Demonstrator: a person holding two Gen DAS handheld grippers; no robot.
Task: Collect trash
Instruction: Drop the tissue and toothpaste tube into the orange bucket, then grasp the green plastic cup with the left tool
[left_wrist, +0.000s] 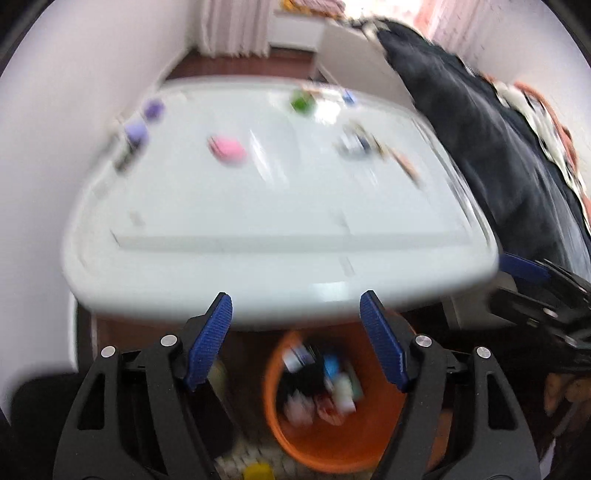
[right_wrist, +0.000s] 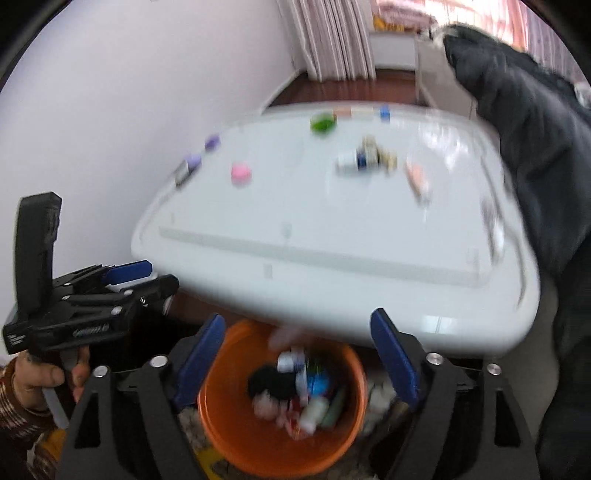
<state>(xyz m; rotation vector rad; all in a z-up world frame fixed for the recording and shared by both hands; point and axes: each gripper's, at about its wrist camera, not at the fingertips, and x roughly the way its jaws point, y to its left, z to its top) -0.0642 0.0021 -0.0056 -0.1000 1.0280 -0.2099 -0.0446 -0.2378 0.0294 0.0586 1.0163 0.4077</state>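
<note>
Hovering over the orange bin of trash, both the left gripper and right gripper are gaping wide, empty, near the white table.

Your left gripper is black plastic with cut-out arms fanning up from the bottom of the frame, silver round screws at the joints, and ribbed blue pads on both fingers. Your right gripper is built the same way: black arms, silver screws, blue pads. At the lower left of the right wrist view, your hand grips a black pistol-style handle with a grey trigger, and you wear a dark red patterned sleeve.
</note>
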